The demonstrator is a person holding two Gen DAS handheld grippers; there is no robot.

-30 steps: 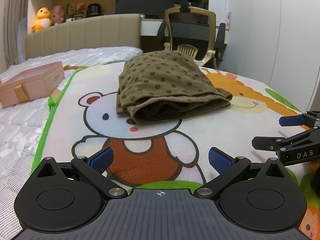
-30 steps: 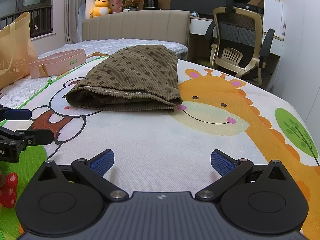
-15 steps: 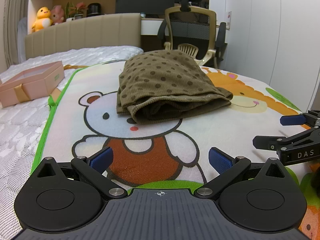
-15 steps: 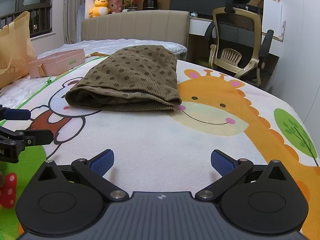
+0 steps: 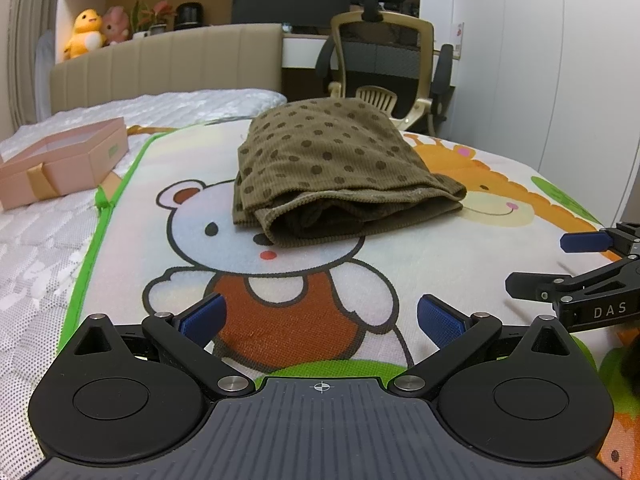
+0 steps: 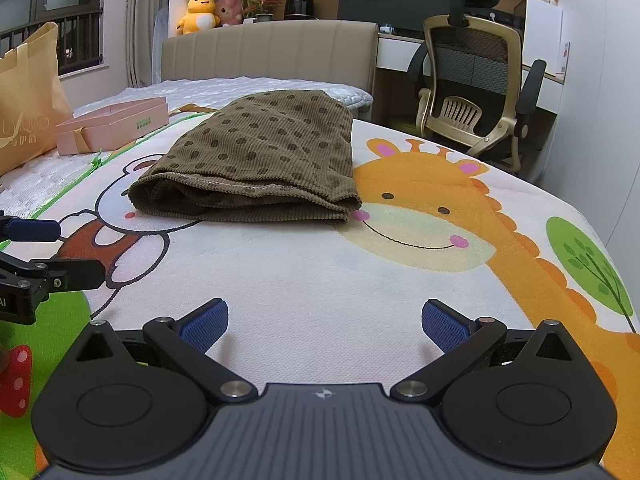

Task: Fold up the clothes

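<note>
While both tools sit low over the cartoon play mat (image 6: 320, 280), the brown polka-dot garment (image 5: 336, 168) lies folded in a thick bundle on the mat, across the bear's head and reaching the giraffe's face, well ahead of either tool. Left gripper (image 5: 320, 320): blue pads spread wide apart, nothing between them. Right gripper (image 6: 324, 322): likewise spread, empty. Neither touches the cloth. Pink gift box (image 5: 60, 164) on the white mattress beside the mat; office chair (image 6: 476, 92) past the bed's far edge.
</note>
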